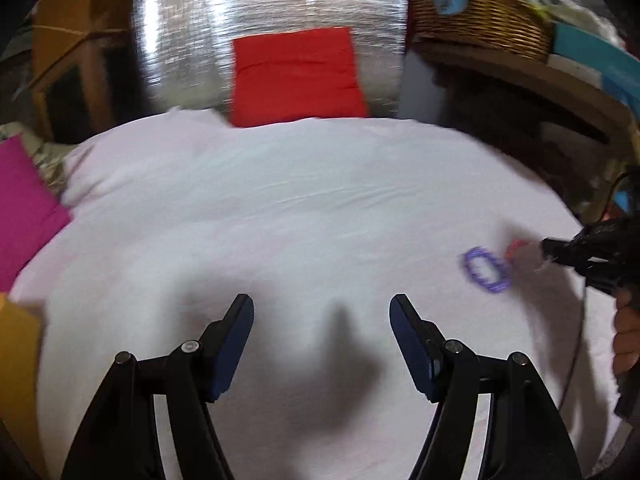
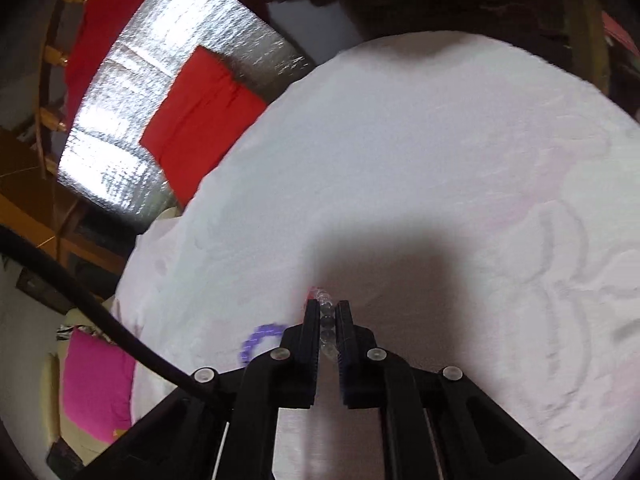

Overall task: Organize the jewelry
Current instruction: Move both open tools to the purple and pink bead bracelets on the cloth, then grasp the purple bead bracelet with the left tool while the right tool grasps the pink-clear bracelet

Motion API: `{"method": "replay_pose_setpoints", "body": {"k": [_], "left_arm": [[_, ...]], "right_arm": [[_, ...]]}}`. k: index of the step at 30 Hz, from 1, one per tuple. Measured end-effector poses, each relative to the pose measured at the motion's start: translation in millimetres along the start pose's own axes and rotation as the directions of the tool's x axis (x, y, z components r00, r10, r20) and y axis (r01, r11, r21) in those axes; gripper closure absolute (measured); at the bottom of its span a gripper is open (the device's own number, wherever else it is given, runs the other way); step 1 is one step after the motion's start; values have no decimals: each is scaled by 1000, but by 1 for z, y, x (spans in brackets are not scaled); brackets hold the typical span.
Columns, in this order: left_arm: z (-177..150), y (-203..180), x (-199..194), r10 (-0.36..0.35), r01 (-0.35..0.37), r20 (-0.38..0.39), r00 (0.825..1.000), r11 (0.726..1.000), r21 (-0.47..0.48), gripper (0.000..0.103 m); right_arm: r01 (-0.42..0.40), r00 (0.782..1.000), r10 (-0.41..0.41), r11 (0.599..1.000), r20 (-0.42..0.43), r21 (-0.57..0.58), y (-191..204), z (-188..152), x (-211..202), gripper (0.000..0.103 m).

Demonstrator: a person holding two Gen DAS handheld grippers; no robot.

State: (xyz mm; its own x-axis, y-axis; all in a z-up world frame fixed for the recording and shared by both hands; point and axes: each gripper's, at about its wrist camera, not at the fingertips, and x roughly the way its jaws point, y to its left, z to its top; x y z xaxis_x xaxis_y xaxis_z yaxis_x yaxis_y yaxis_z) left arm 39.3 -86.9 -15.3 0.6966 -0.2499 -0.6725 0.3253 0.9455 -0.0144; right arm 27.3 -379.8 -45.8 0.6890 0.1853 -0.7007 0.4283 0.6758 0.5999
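Note:
A purple beaded bracelet [image 1: 475, 255] lies on the white cloth [image 1: 280, 200] at the right. Just beyond it sits a clear bead bracelet with a red part [image 1: 516, 246], and my right gripper [image 1: 545, 249] reaches onto it from the right edge. The right wrist view shows that gripper [image 2: 327, 307] shut on the clear beads [image 2: 327, 322], which sit in a row between its pads, with the purple bracelet [image 2: 260, 331] just to its left. My left gripper [image 1: 322, 309] hangs open over bare cloth, nothing between its fingers.
A red cloth [image 1: 298, 76] rests against a silver foil panel [image 1: 180, 40] behind the table. A wicker basket [image 1: 480, 20] sits on a shelf at the back right, and a pink cloth [image 1: 24, 208] lies at the left. A hand [image 1: 626, 336] holds the right gripper.

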Motion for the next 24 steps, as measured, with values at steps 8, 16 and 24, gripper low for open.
{"method": "replay_pose_setpoints", "body": {"k": [8,16,24], "left_arm": [[22,-60,40,-94,96,-48,994,994,45,31],[26,-92,73,-182,189,-142,973,981,34,32],[23,-97,78,-140,153,-134,981,985,86,93]], "right_arm": [[34,998,-35,999,-59,-14,-22,0,-5,94],[16,995,-20,999,-96,-38,-27,0,-4,94],[19,994,-25,998,-104,-64,-25,-4,-3,94]]}}
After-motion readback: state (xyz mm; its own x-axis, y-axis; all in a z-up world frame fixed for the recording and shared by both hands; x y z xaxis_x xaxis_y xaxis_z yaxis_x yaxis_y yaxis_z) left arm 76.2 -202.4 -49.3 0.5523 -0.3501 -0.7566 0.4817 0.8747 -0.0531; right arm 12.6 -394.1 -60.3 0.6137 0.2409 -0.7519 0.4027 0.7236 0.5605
